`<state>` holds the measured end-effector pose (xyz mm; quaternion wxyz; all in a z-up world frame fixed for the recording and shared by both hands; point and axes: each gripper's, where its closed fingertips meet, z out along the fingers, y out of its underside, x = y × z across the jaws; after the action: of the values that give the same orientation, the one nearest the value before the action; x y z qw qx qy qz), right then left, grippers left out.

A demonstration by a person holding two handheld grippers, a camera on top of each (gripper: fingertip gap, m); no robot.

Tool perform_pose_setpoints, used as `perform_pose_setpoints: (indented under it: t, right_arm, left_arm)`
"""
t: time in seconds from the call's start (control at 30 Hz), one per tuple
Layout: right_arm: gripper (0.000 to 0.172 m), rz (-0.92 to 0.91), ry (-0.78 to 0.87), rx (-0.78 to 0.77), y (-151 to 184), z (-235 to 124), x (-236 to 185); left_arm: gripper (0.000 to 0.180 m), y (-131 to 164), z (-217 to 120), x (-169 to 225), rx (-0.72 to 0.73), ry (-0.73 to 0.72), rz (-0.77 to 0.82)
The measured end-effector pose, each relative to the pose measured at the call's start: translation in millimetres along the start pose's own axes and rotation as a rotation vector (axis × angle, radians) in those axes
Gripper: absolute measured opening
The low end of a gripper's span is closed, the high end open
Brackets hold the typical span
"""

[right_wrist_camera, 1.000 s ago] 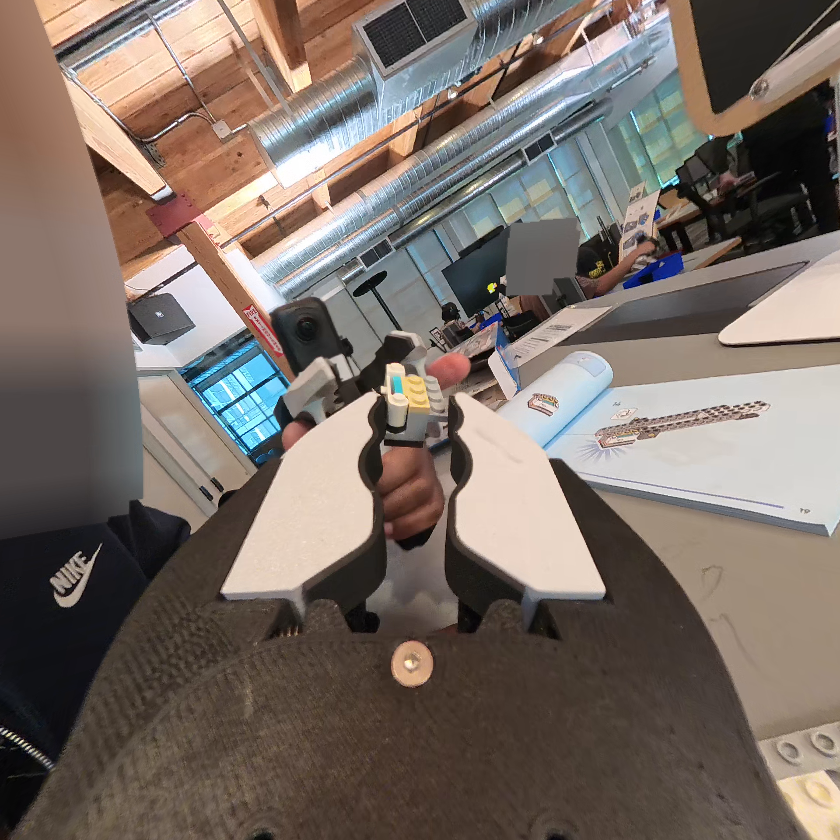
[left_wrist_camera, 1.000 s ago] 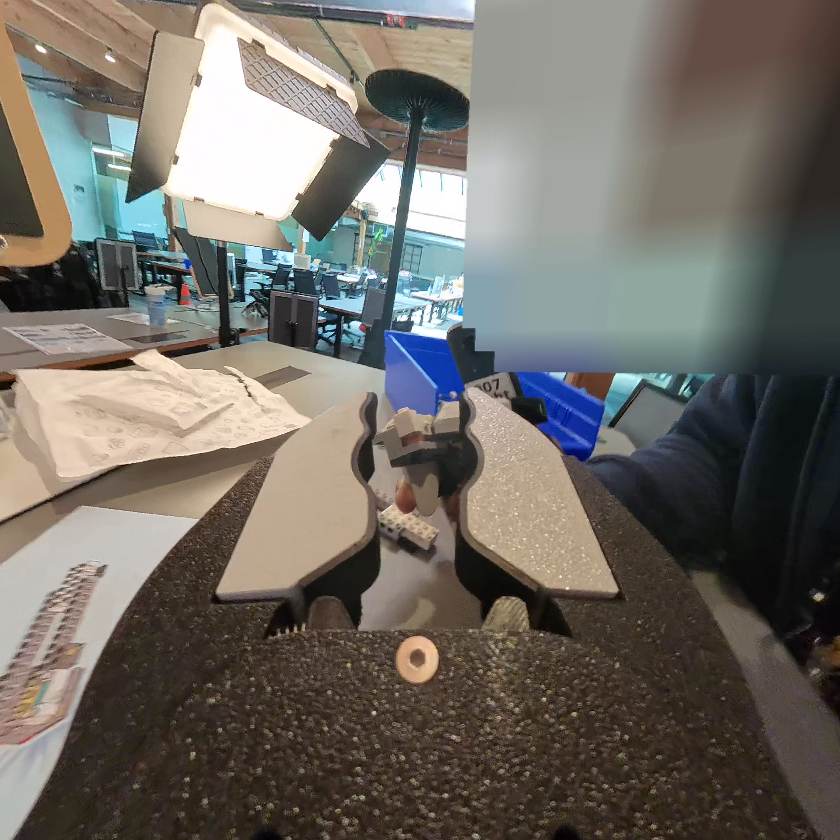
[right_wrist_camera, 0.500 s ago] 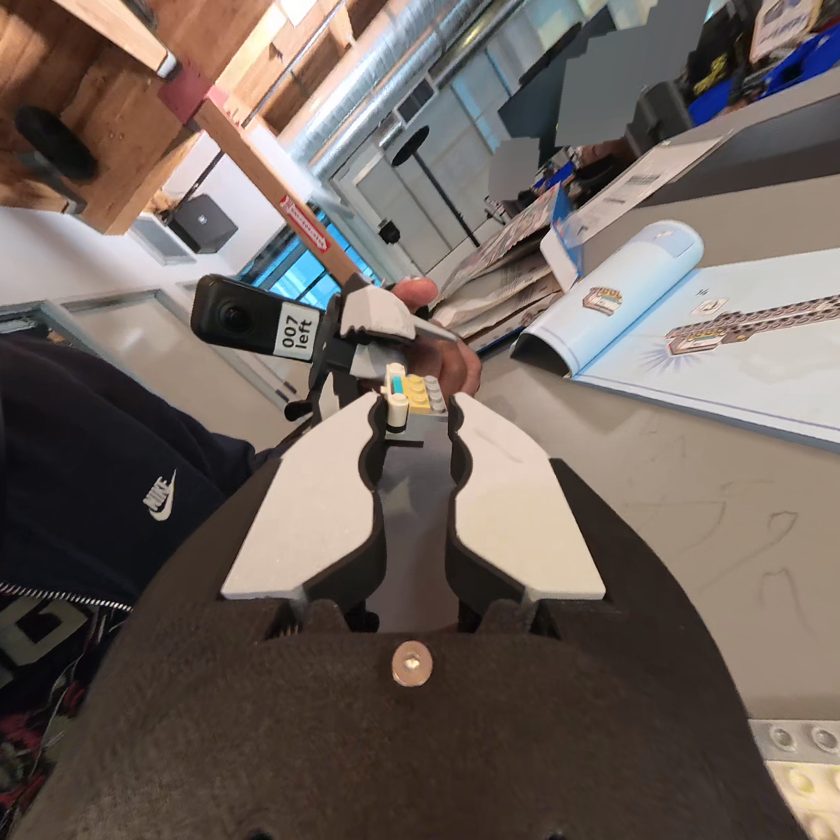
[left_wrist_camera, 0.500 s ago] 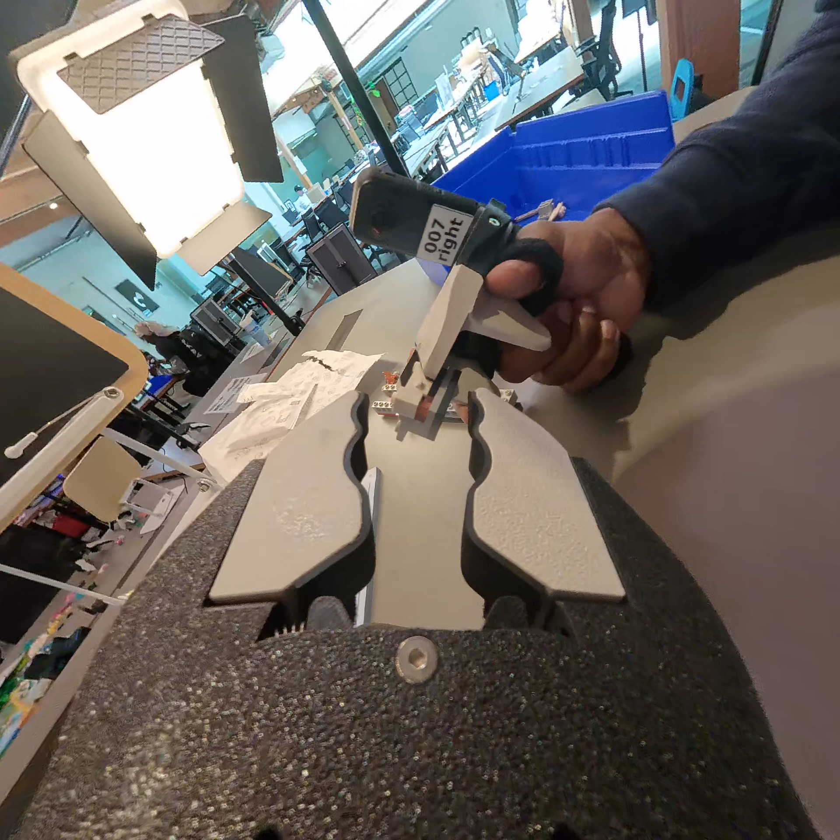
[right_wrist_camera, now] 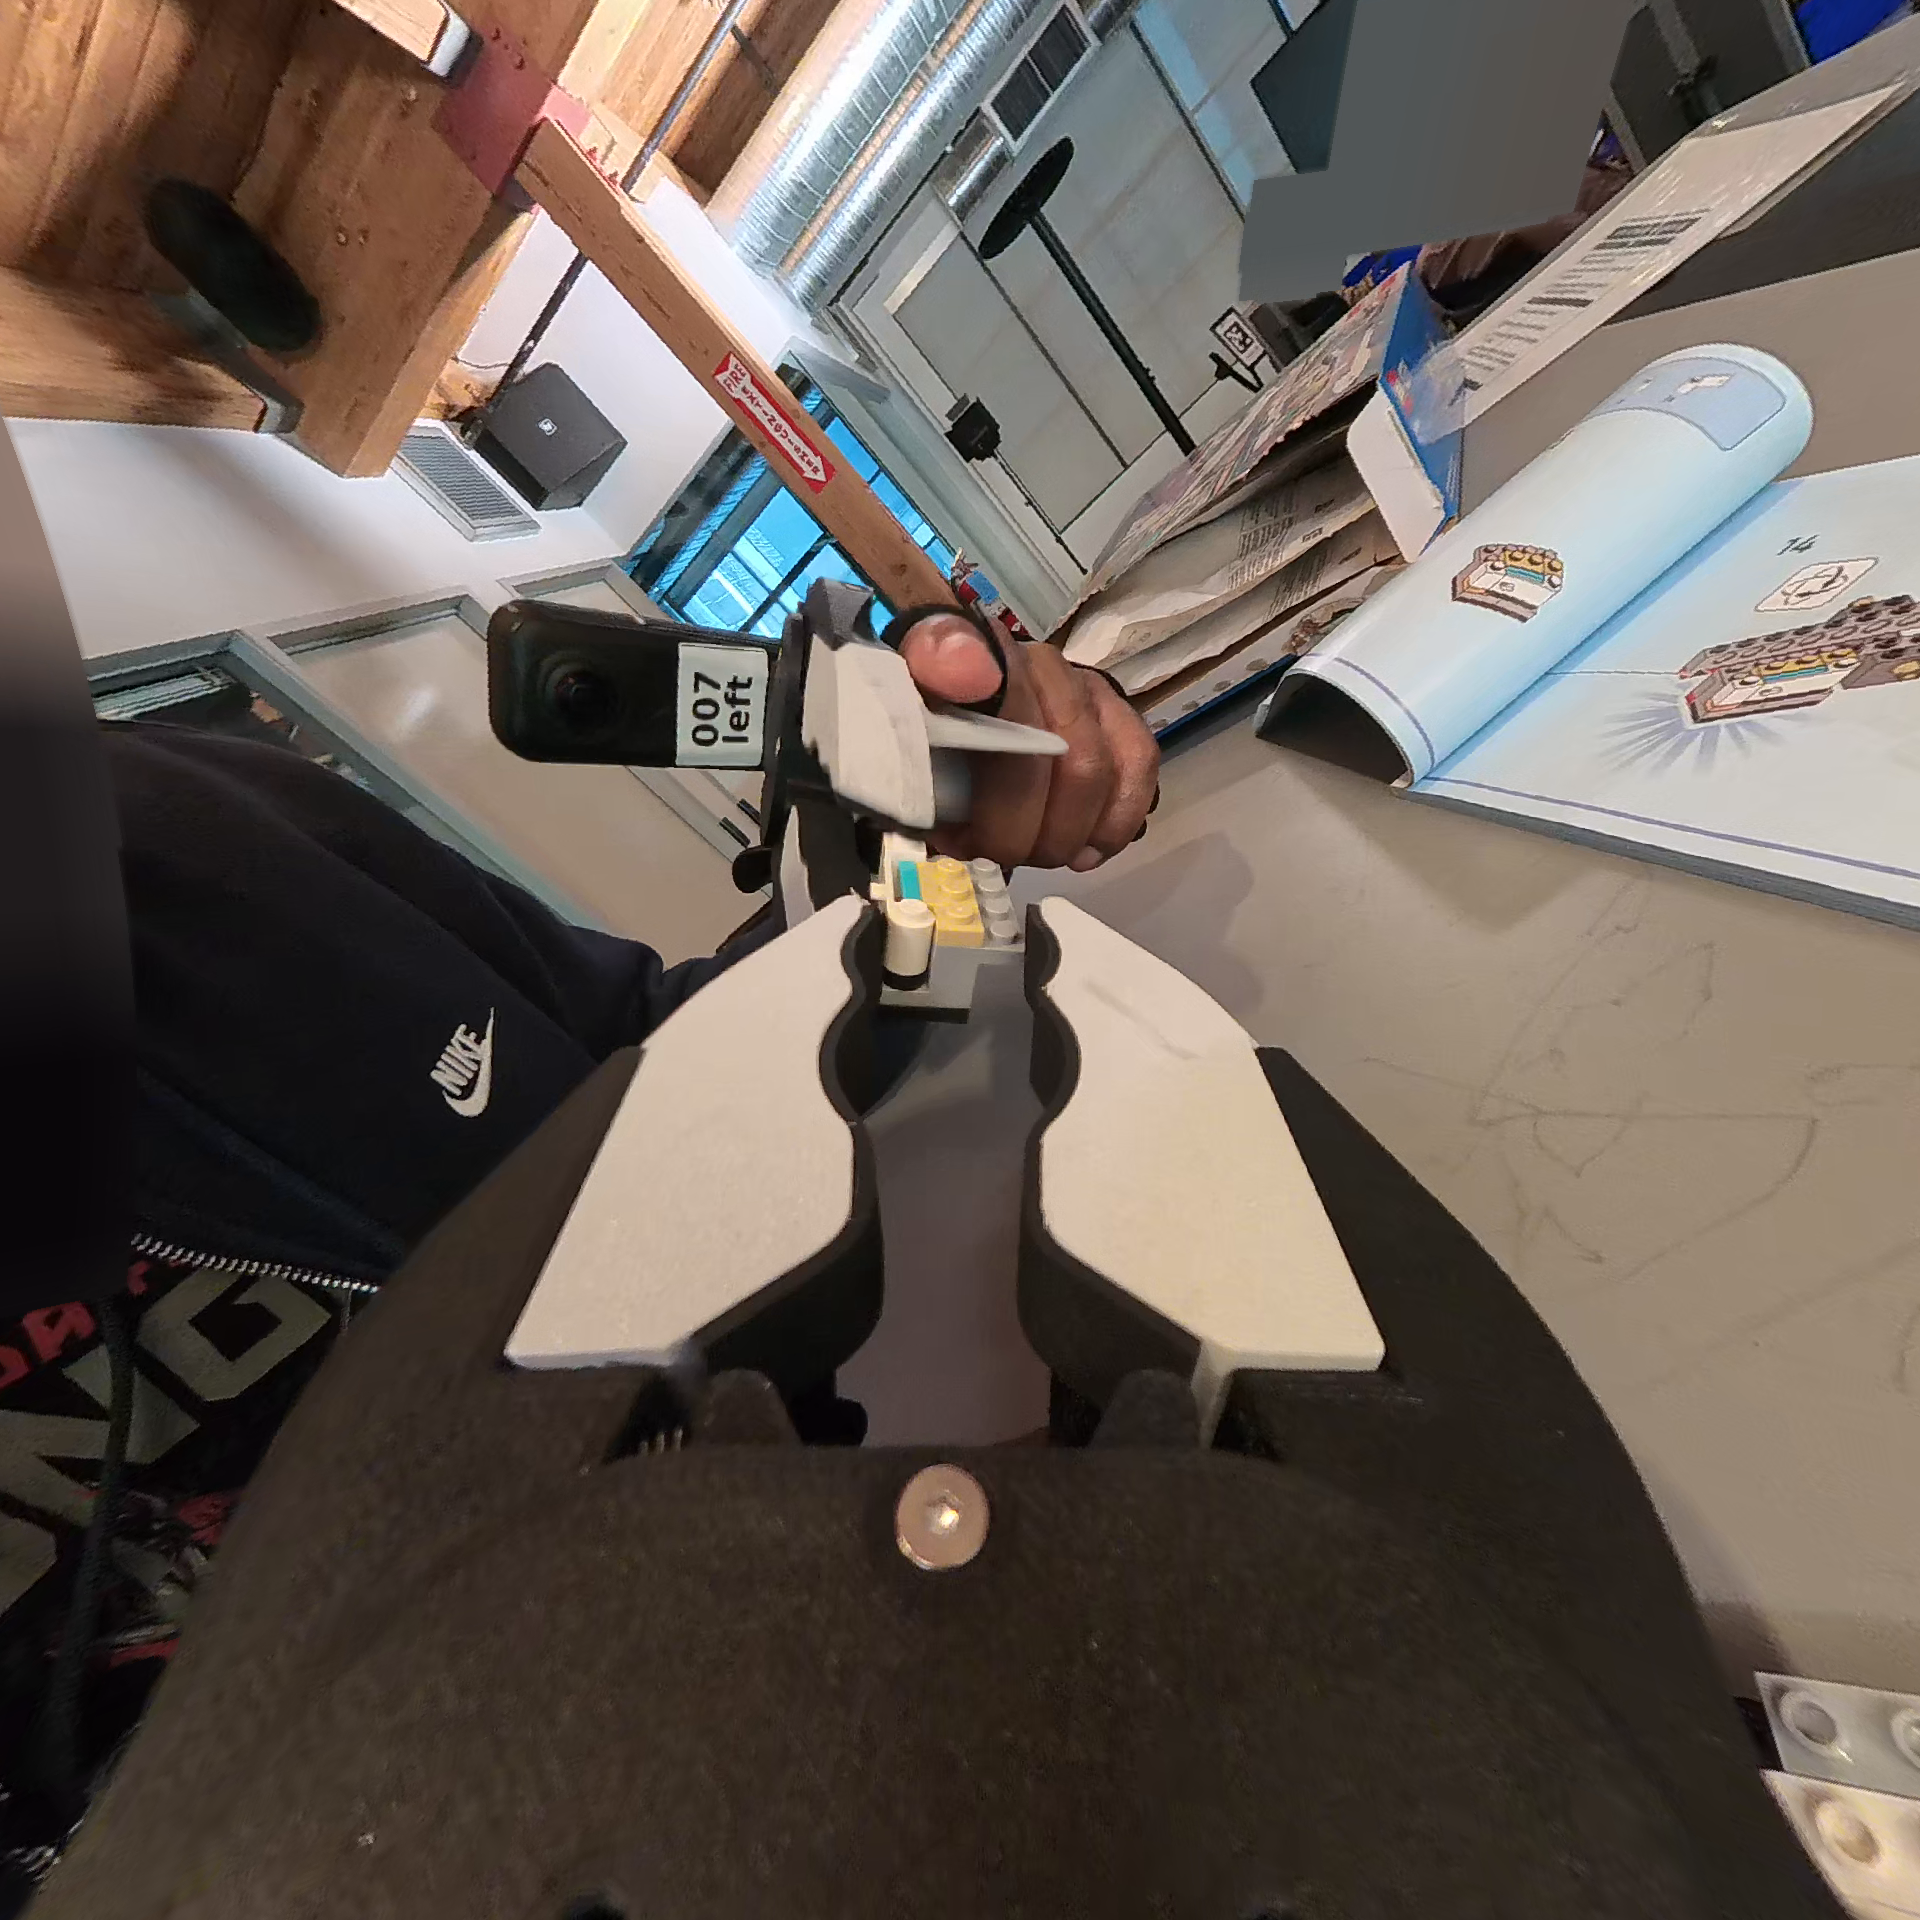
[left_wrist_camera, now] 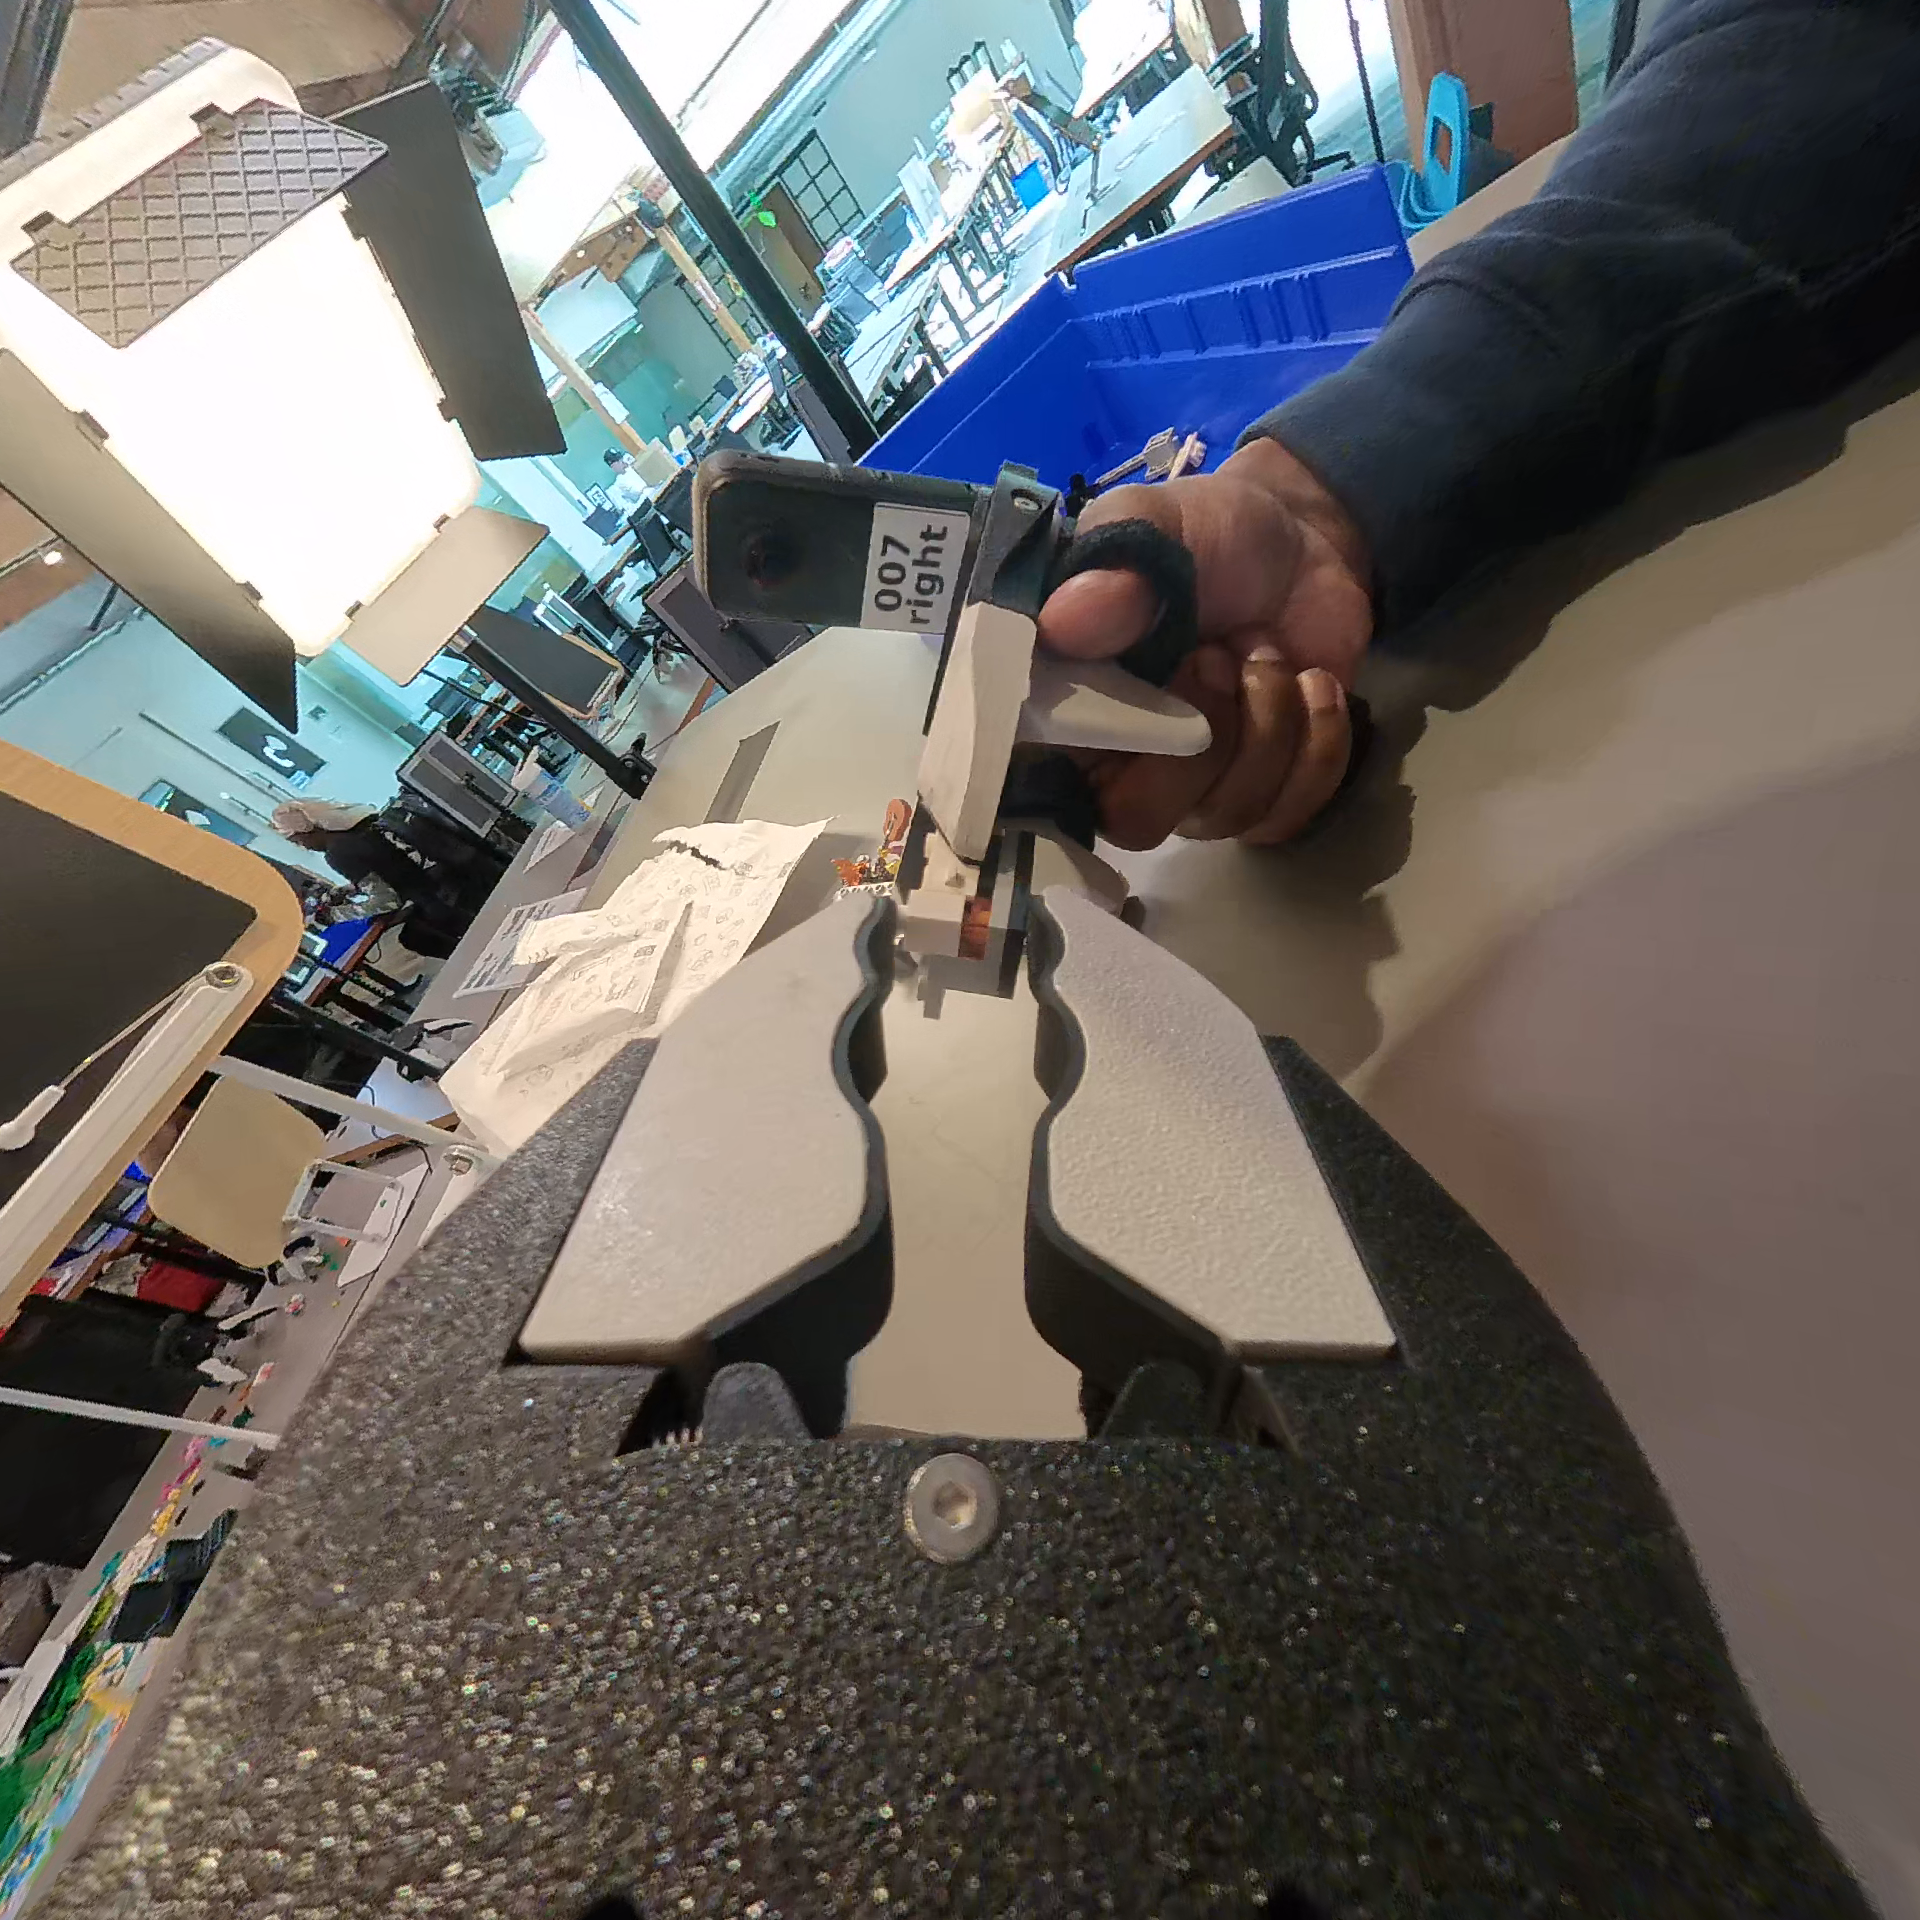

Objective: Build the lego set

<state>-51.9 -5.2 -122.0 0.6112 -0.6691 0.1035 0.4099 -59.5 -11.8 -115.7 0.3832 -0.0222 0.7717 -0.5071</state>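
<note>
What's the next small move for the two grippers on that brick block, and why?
Probably hold both steady and let the left gripper ease open: both it and the right gripper clamp the same small brick block above the table, so either pulling away risks splitting it.

You've got two grippers (left_wrist_camera: 961,925) (right_wrist_camera: 951,935), one small brick assembly (right_wrist_camera: 940,925) centre frame, one blue bin (left_wrist_camera: 1195,343) upper right, one open booklet (right_wrist_camera: 1662,665) at right.
</note>
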Motion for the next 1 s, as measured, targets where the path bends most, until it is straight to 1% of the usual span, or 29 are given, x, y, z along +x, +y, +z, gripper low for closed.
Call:
perform_pose_setpoints:
  t: [1.0]
  right_arm:
    - [0.026,0.047,-0.019,0.037,-2.4,-1.2,0.7]
  left_arm:
    - [0.021,0.3,2.2,-1.2,0.027,-0.008,-0.033]
